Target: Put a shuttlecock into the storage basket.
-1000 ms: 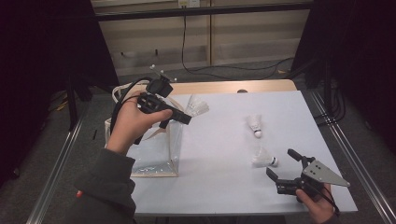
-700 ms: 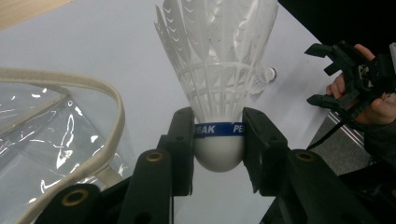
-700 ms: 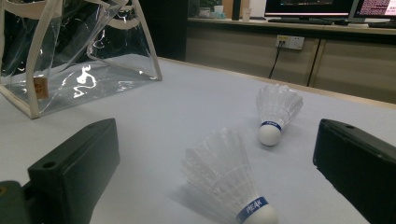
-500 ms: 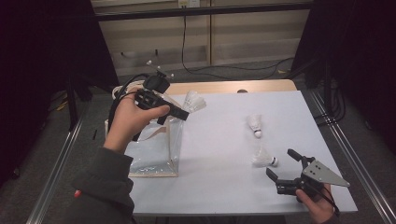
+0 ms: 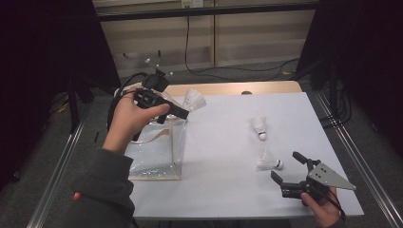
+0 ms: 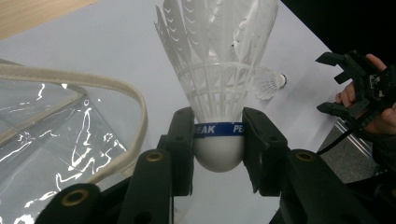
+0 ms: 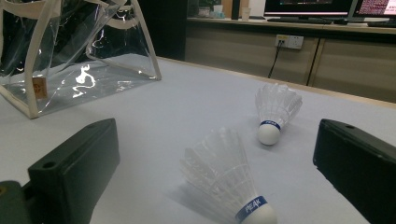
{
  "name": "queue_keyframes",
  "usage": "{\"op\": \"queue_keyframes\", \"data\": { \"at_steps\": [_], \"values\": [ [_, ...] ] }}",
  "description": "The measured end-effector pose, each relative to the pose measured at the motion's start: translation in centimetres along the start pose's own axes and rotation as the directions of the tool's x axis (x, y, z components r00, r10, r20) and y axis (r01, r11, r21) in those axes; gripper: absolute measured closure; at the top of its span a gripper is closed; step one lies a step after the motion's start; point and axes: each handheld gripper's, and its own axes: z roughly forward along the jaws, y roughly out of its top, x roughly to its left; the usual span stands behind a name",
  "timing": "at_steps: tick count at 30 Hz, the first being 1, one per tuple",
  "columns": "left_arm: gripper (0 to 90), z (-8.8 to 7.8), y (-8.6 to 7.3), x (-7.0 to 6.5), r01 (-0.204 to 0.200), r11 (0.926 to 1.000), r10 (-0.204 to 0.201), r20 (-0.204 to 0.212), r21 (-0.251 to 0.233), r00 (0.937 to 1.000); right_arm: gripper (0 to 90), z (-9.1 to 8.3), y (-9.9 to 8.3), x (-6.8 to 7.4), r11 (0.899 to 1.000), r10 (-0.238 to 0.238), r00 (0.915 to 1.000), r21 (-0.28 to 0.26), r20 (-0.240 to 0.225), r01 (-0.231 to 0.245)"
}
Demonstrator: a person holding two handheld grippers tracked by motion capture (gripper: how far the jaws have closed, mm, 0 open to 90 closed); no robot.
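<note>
A white feather shuttlecock with a blue band stands cork-down between the jaws of my left gripper, which is shut on its cork. From above, this gripper holds the shuttlecock over the far right corner of a clear plastic bag with cream trim. Two more shuttlecocks lie on the white table, one farther off and one nearer. My right gripper rests low near the front right edge, open. The near shuttlecock lies just ahead, between its jaws but untouched.
The bag stands upright at the table's left side, its mouth and handle open upward. The table's front edge runs close beside the right hand. A metal frame rail borders the right side, and cables lie on the floor behind.
The left hand has shifted slightly up and back with the shuttlecock still gripped. The right gripper and the two shuttlecocks on the table have stayed put.
</note>
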Motion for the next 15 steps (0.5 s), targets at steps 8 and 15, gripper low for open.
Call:
{"op": "queue_keyframes", "data": {
  "at_steps": [8,15],
  "values": [
    [65.9,-0.17,0.16,0.14,0.004,1.0000,-0.004,-0.003,-0.006,1.0000,0.5,-0.01,0.01,0.00,1.000,0.000,1.0000,0.000,0.002,0.000],
    [65.9,-0.21,0.25,0.46,0.012,0.9999,-0.012,-0.014,-0.008,0.9998,0.5,0.00,-0.02,-0.02,1.000,-0.003,1.0000,0.002,0.001,0.003]
  ]
}}
